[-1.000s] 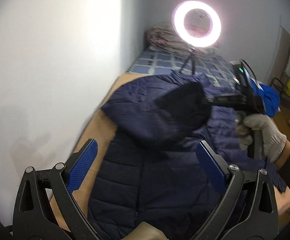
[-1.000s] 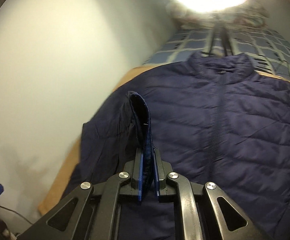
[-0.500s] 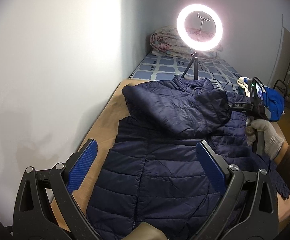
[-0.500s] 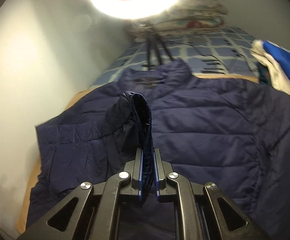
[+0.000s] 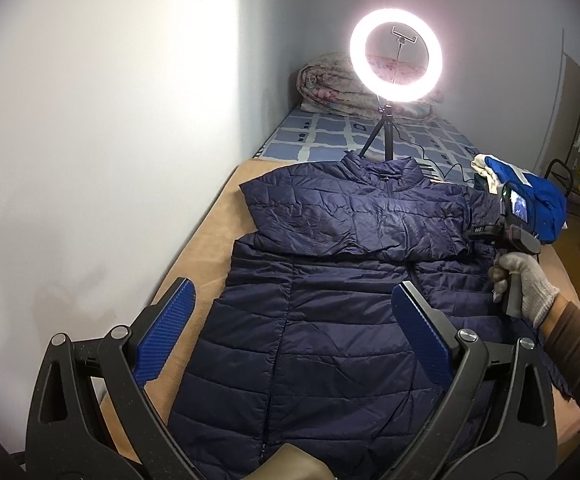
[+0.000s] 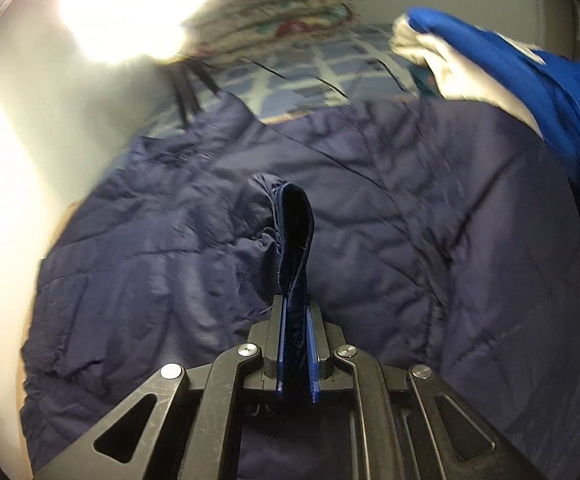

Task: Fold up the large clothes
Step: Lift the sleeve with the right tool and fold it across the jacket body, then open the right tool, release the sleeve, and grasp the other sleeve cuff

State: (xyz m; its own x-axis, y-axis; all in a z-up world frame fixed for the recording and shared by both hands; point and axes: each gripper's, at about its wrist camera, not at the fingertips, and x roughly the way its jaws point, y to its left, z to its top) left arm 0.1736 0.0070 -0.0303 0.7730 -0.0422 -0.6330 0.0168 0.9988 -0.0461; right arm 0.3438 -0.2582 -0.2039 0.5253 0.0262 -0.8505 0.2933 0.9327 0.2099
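A navy quilted jacket [image 5: 321,320] lies flat, front up, on a tan surface [image 5: 206,256], collar toward the ring light. Its left sleeve [image 5: 353,224] is folded across the chest. My right gripper [image 6: 297,320] is shut on the sleeve cuff [image 6: 294,232], which sticks up between the fingers. In the left wrist view the right gripper [image 5: 477,234] is at the jacket's right side, held by a gloved hand. My left gripper [image 5: 290,308] is open and empty, above the jacket's lower half.
A lit ring light on a tripod [image 5: 395,60] stands behind the collar. A rolled quilt [image 5: 337,88] lies on a blue checked bed cover [image 5: 329,140]. A blue and white garment [image 5: 529,196] lies at the right. A white wall [image 5: 110,120] runs along the left.
My right gripper carried the sleeve cuff from the jacket's left side across to its right side. The sleeve now lies flat over the chest. The left gripper stayed open.
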